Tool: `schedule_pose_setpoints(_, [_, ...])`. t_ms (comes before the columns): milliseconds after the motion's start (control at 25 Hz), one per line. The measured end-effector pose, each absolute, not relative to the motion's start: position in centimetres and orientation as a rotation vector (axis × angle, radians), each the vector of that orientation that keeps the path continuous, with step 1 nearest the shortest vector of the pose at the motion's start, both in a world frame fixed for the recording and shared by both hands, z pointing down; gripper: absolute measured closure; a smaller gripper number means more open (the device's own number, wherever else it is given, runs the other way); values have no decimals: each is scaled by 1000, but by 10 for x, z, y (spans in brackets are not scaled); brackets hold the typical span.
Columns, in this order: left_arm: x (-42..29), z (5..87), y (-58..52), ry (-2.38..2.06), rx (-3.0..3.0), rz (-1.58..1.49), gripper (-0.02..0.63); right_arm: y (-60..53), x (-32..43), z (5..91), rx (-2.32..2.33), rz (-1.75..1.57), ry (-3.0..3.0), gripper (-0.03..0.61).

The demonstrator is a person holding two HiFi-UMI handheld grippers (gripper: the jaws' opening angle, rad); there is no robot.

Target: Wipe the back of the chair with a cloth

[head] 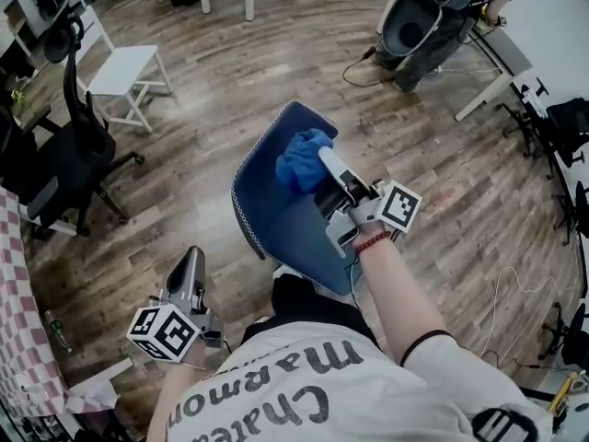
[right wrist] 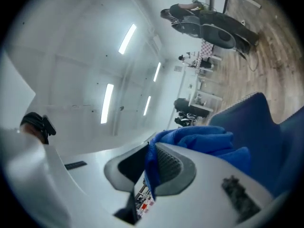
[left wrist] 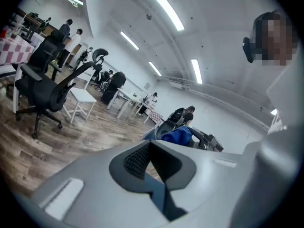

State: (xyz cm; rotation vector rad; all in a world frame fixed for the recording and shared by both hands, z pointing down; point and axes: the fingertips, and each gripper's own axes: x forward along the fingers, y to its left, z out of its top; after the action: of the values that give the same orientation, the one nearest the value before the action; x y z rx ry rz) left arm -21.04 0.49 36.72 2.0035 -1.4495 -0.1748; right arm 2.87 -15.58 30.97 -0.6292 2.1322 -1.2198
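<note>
The cloth [head: 302, 159] is bunched high on the blue chair [head: 276, 219] back, clenched in my right gripper [head: 325, 157]. From there the back's long run slopes down toward me. My left gripper [head: 192, 256] hangs well apart, jaws closed on nothing.
</note>
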Motion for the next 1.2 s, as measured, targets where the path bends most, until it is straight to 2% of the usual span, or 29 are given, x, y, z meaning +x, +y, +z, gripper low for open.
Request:
schedule_pose_setpoints(400, [-203, 249, 29, -1326, 2317, -337, 610, -50, -46, 172, -426, -873, 2426, 528])
schedule_pose_setpoints(640, [-182, 185, 49, -1199, 2478, -403, 609, 9, -77, 118, -314, -699, 2542, 528])
schedule_pose_setpoints(920, [-182, 161, 80, -1262, 2533, -449, 609, 51, -83, 129, -412, -553, 2717, 526])
schedule_pose_setpoints(1080, [-159, 159, 94, -1309, 2634, -331, 609, 58, -74, 135, -480, -539, 2749, 527])
schedule_pose_setpoints(1200, [-148, 149, 102, -1284, 2672, -365, 609, 63, -75, 126, -464, -467, 2793, 528])
